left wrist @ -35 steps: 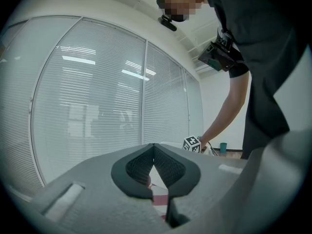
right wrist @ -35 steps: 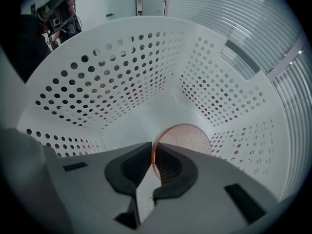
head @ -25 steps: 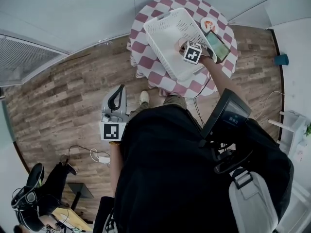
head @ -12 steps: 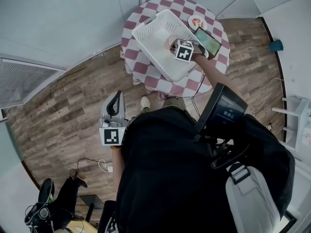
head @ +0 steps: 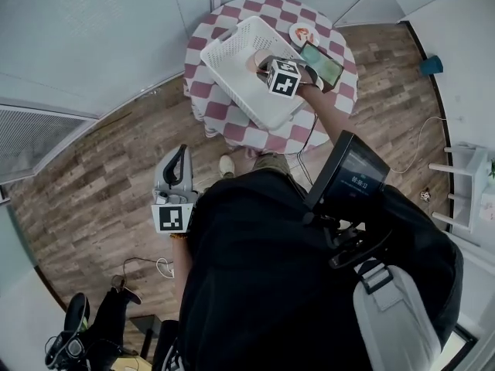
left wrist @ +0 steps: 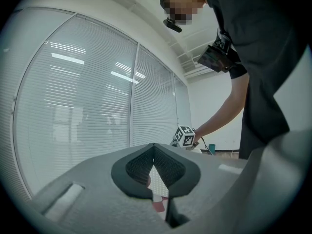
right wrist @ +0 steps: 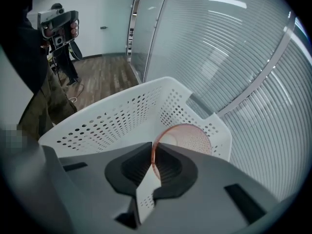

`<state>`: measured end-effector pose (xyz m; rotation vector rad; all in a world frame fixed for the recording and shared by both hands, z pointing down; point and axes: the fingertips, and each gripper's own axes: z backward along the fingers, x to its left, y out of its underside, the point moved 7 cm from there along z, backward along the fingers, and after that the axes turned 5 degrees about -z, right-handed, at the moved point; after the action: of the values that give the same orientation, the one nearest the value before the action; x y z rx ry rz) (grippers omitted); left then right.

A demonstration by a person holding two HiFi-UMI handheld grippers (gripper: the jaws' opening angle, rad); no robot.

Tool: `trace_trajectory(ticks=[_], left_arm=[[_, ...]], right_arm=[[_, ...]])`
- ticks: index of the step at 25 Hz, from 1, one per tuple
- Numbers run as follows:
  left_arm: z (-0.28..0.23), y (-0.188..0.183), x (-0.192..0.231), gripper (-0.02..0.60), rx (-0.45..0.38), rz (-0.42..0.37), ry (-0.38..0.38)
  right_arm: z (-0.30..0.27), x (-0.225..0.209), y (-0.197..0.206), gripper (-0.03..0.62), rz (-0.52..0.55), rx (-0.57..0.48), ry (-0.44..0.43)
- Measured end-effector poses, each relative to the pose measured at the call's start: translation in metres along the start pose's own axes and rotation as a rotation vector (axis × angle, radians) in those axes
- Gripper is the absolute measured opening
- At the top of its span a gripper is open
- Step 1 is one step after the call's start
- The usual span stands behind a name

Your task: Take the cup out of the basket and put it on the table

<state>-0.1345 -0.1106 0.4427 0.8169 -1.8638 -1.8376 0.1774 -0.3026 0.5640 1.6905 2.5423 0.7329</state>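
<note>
Pinching the pink cup, the right tool is held over the basket; the left tool is pressed together.

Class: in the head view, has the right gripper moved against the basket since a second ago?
Yes, slightly: the right gripper, holding the pink cup, has lifted away from the near corner of the white basket.

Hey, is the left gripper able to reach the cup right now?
Probably not: the left gripper hangs beside the person over the floor, short of the table, and the right gripper grips the cup over the basket.
</note>
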Motion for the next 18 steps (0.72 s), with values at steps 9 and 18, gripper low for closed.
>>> trace_trajectory(ticks=[9, 18], left_arm=[[-0.004, -0.005, -0.002, 0.005, -0.021, -0.014, 0.03], [-0.002, -0.005, -0.007, 0.005, -0.013, -0.011, 0.046]], right_arm=[[0.033, 0.0, -0.025, 0.029, 0.007, -0.09, 0.084], [0.066, -0.003, -0.051, 0.029, 0.019, -0.179, 0.156]])
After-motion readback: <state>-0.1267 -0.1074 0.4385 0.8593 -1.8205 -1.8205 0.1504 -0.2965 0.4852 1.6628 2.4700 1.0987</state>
